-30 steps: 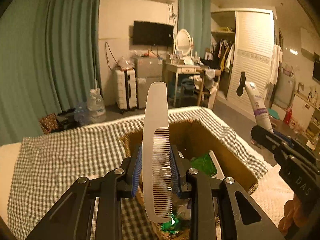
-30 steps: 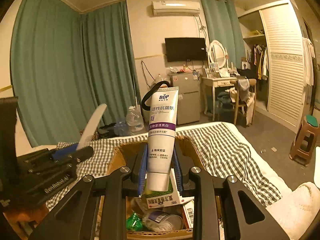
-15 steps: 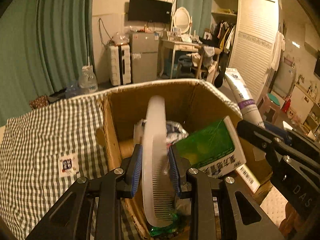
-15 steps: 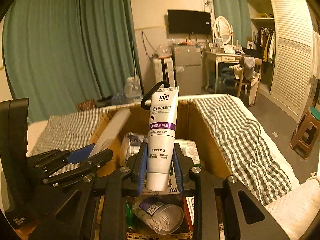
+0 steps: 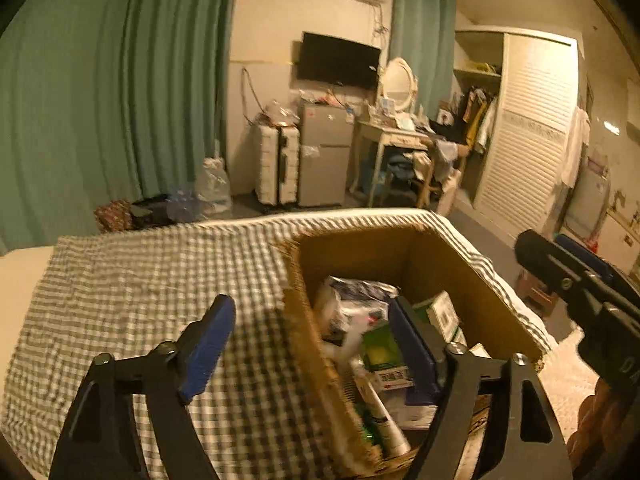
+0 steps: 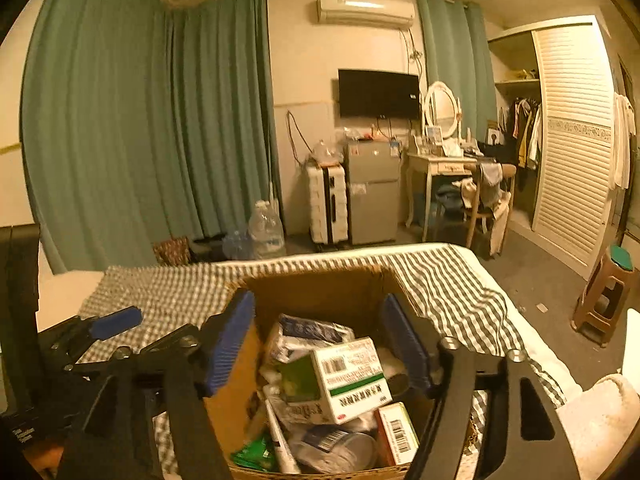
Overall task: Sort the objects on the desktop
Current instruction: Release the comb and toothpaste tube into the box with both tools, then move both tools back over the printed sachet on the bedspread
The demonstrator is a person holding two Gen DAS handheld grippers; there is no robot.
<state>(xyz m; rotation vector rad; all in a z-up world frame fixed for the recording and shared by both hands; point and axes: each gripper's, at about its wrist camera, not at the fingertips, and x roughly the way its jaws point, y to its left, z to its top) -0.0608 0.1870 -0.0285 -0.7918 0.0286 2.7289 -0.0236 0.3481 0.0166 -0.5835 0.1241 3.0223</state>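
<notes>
Cardboard-brown open box (image 6: 320,292) brimming with light, stiff packets; both grippers (image 5: 308,344) (image 6: 316,340) just sprung wide, holding nothing; best gripped across flat faces.

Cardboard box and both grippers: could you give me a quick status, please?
Left gripper and right gripper: jaws just opened, nothing between them. Cardboard box on checked cloth, packed with cartons and tubes. Nothing in the way.

No readable text: only blurred print and barcodes on the white-and-green carton (image 6: 348,380) in the cardboard box (image 6: 320,288).
</notes>
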